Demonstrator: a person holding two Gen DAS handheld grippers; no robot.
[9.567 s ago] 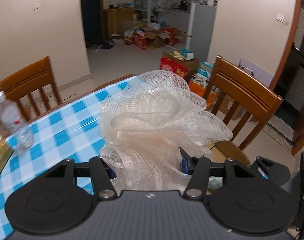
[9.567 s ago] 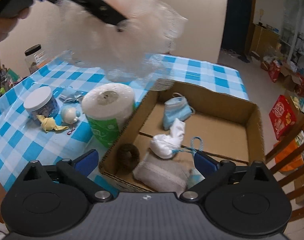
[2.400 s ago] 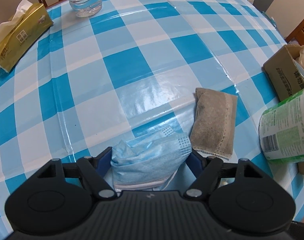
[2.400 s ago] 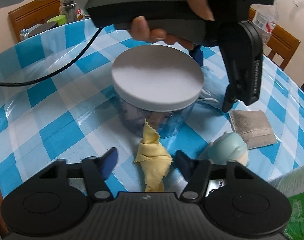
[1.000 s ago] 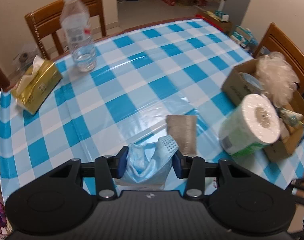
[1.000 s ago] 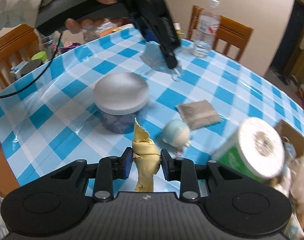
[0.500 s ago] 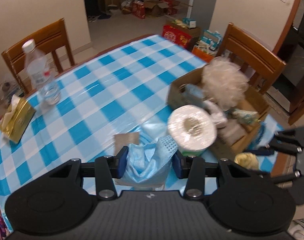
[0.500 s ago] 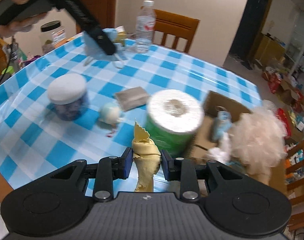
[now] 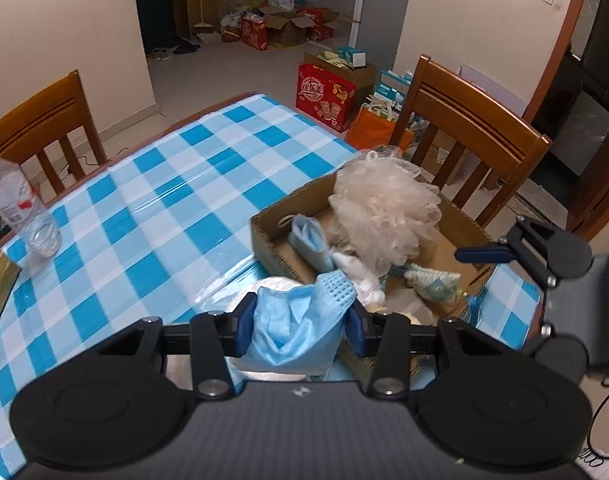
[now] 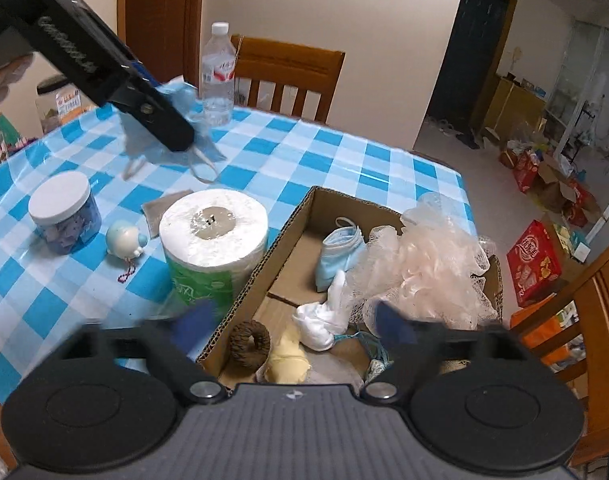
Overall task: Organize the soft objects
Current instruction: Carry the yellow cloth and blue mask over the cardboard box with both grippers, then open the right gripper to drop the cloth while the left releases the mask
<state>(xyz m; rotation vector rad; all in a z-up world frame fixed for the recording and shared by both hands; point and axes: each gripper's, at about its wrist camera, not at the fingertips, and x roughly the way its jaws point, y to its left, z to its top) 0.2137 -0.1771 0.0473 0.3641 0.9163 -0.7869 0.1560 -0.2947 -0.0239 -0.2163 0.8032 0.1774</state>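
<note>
Left gripper (image 9: 300, 322) clamped on crumpled light-blue face mask (image 9: 298, 320), held above white paper roll (image 10: 213, 236) beside open brown cardboard box (image 10: 288, 224); right gripper (image 10: 294, 322) jaws just sprung wide, empty, over box where yellow cloth wad (image 10: 286, 362) lies at near end.

A crumpled blue face mask (image 9: 300, 322) sits low at the centre of the left wrist view, pinched from both sides. In the right wrist view the open cardboard box (image 10: 292, 220) fills the lower middle, holding a folded blue mask (image 10: 338, 258) at its far end, a big pale mesh bath puff (image 10: 428, 264) on the right, a knotted white cloth (image 10: 320, 322), a brown ring-shaped scrunchie (image 10: 249, 343) and a yellow cloth (image 10: 289, 362) (bunched up, at the near edge).
</note>
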